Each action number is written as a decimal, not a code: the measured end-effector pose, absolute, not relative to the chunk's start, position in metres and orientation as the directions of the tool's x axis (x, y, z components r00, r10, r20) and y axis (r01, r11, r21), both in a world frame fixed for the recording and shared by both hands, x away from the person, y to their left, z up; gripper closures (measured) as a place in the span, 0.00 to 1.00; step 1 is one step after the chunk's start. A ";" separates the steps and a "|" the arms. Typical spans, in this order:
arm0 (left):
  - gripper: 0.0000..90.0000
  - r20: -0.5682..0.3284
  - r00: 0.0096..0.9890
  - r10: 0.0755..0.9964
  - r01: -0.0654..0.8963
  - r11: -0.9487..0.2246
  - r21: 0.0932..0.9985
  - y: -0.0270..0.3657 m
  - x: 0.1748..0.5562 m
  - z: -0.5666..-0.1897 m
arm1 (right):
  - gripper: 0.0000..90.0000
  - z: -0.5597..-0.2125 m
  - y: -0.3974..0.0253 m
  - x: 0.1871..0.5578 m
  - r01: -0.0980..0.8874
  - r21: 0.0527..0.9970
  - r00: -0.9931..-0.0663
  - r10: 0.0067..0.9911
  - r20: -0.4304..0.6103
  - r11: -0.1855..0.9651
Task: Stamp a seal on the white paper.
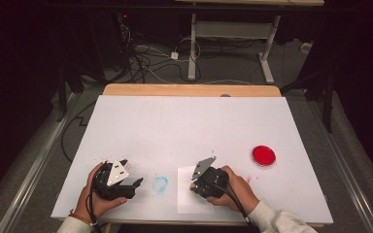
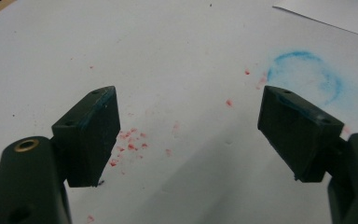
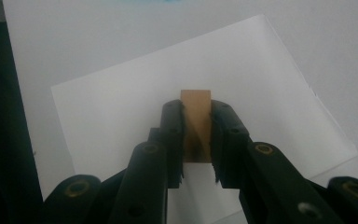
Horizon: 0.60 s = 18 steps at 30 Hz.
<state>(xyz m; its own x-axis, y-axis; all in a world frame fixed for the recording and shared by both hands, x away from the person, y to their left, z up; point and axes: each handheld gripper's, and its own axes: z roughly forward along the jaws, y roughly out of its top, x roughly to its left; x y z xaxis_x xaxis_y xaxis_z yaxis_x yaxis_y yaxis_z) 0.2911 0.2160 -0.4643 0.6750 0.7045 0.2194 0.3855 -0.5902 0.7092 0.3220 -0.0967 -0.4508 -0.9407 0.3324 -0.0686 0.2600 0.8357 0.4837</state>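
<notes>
My right gripper is shut on a small tan wooden block, held upright over a white sheet of paper. In the high view that gripper hovers over the same paper near the table's front edge. My left gripper stands open above the white tabletop, nothing between its fingers, with red crumbs beneath it and a blue chalky ring ahead to the right. In the high view the left gripper lies just left of the blue ring.
A round red disc rests on the white table cover to the right. A wooden edge borders the far side. Beyond it stand a desk frame and floor cables.
</notes>
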 end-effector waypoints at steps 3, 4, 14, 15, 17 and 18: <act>0.23 0.217 0.677 0.703 0.387 -0.591 0.707 0.215 0.291 -0.465 | 0.85 -0.452 -0.096 0.320 0.251 0.484 -0.940 0.330 -0.083 0.838; 0.23 0.216 0.677 0.703 0.387 -0.590 0.708 0.215 0.291 -0.465 | 0.85 -0.452 -0.096 0.320 0.250 0.485 -0.940 0.330 -0.085 0.838; 0.23 0.219 0.681 0.699 0.385 -0.596 0.705 0.214 0.292 -0.465 | 0.85 -0.453 -0.096 0.320 0.257 0.495 -0.939 0.336 -0.076 0.830; 0.23 0.218 0.681 0.699 0.386 -0.595 0.705 0.214 0.292 -0.465 | 0.85 -0.453 -0.096 0.320 0.258 0.493 -0.939 0.336 -0.075 0.831; 0.23 0.218 0.681 0.700 0.386 -0.595 0.705 0.214 0.292 -0.465 | 0.85 -0.453 -0.097 0.321 0.263 0.490 -0.938 0.338 -0.071 0.831; 0.23 0.218 0.681 0.699 0.387 -0.596 0.704 0.214 0.292 -0.465 | 0.85 -0.453 -0.097 0.321 0.262 0.494 -0.938 0.339 -0.070 0.829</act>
